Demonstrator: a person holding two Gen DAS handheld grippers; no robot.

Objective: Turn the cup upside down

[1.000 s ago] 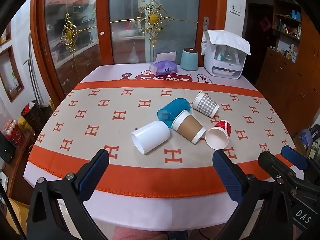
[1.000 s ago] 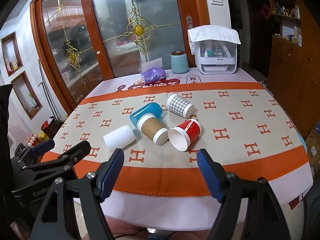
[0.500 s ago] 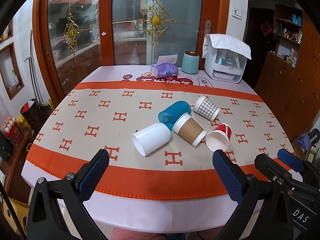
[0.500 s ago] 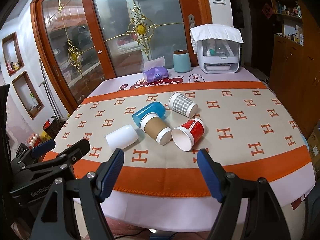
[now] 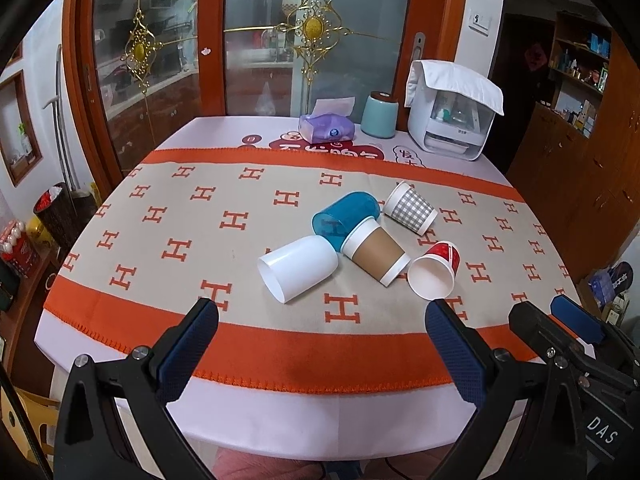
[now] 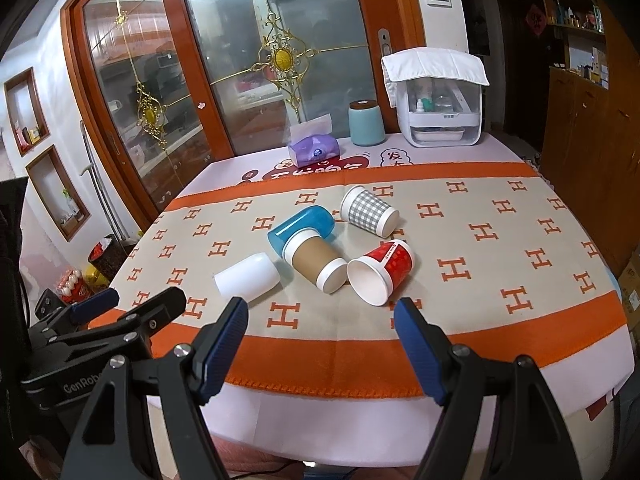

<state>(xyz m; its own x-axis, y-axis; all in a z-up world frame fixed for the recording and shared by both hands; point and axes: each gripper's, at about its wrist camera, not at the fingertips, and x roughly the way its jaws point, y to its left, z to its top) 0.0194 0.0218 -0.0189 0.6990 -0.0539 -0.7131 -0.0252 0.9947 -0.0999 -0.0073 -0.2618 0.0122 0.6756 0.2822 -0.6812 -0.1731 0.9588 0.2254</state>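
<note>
Several cups lie on their sides in the middle of the table: a white plastic cup (image 5: 298,268) (image 6: 247,276), a blue plastic cup (image 5: 346,219) (image 6: 302,227), a brown paper cup (image 5: 376,250) (image 6: 316,258), a red paper cup (image 5: 434,274) (image 6: 380,276) and a grey checked paper cup (image 5: 410,208) (image 6: 370,212). My left gripper (image 5: 320,344) is open and empty, near the table's front edge, short of the cups. My right gripper (image 6: 320,340) is open and empty, also at the front edge. The right gripper shows at the left wrist view's lower right (image 5: 576,320).
The table wears an orange and beige cloth (image 5: 180,248). At its far side stand a purple tissue box (image 5: 326,128), a teal canister (image 5: 380,116) and a white appliance under a cloth (image 5: 452,120). Glass doors stand behind, wooden cabinets at the right.
Both grippers have shifted slightly; the views have risen and tilted a little. The cups have not moved. Both grippers stay open.
</note>
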